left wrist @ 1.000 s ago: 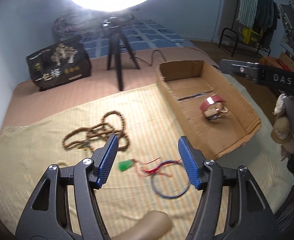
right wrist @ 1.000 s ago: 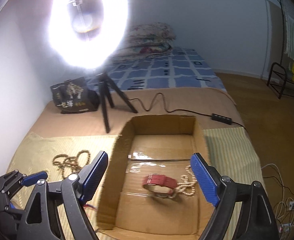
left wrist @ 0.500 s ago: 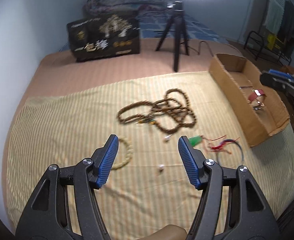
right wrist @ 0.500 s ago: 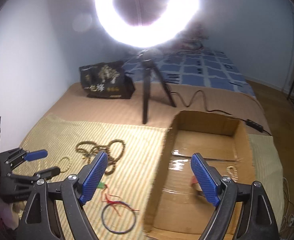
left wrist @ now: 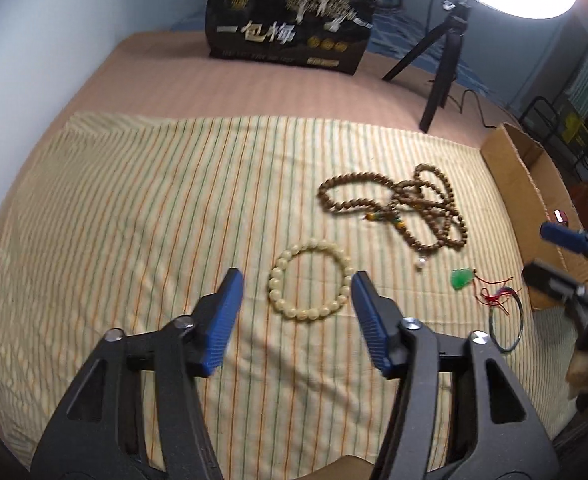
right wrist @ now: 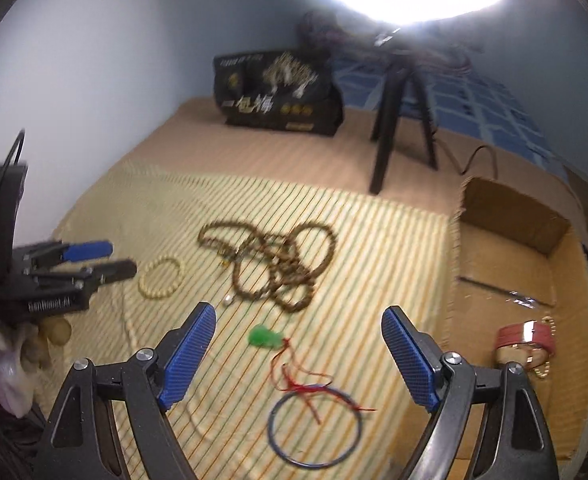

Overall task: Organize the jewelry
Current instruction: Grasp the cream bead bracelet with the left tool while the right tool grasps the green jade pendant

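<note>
Now that my left gripper (left wrist: 296, 294) has swung away from the green pendant (left wrist: 462, 278) it was framing a second ago, its wide-open blue pads bracket the pale bead bracelet (left wrist: 310, 279) instead, so I judge that bracelet to be my next pick. Taking the bracelet as my landmark: it lies flat on the striped cloth (left wrist: 133, 208), untouched, just ahead of and between my fingertips; the long brown bead necklace (left wrist: 406, 208) sprawls beyond it and to its right; the pendant with its red cord sits further right, and the dark blue bangle (left wrist: 506, 324) is nearer me on that same side. The cardboard box (left wrist: 534, 216) stands well to the bracelet's right, at the cloth's edge. My right gripper (right wrist: 298, 350) has pulled back out of the box, where it hovered a second ago, and now hangs over the pendant (right wrist: 265, 336) and bangle (right wrist: 314, 426), jaws spread wide and empty. The red watch (right wrist: 526, 338) rests inside the box (right wrist: 514, 216), so some sorting is done while four pieces remain on the cloth. My left tool tilts downward toward the cloth, low and close, its pads either side of the bracelet but not gripping it.
</note>
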The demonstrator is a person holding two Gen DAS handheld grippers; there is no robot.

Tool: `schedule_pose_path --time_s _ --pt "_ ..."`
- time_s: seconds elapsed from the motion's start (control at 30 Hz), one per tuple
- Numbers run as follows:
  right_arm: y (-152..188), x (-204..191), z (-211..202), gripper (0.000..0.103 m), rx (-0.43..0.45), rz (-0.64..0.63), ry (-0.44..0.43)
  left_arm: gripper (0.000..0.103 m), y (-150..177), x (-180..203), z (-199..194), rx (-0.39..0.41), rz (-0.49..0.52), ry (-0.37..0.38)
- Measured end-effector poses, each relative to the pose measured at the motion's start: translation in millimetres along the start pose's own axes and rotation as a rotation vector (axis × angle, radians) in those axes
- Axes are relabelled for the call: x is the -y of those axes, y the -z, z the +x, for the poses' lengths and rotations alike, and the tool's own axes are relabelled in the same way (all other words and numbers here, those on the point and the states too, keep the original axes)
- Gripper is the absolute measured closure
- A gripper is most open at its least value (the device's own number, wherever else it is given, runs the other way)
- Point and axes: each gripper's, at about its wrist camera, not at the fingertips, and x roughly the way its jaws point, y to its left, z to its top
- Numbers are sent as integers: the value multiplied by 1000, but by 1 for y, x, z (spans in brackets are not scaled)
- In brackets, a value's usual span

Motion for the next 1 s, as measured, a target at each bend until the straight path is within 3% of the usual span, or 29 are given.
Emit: schedule_pose_path --time_s 0.4,0.63,0.87,1.0 --pt "17 -22 38 18 -107 -84 16 64 -1 -9 31 -50 -28 -21" --pt "20 -16 55 33 -165 -52 15 69 -3 -6 38 -50 -19 -30" --pt "21 -22 63 42 -178 -57 25 84 -4 0 44 -46 7 -52" --pt "19 -22 66 59 -176 -51 22 93 -5 1 45 -43 12 -57"
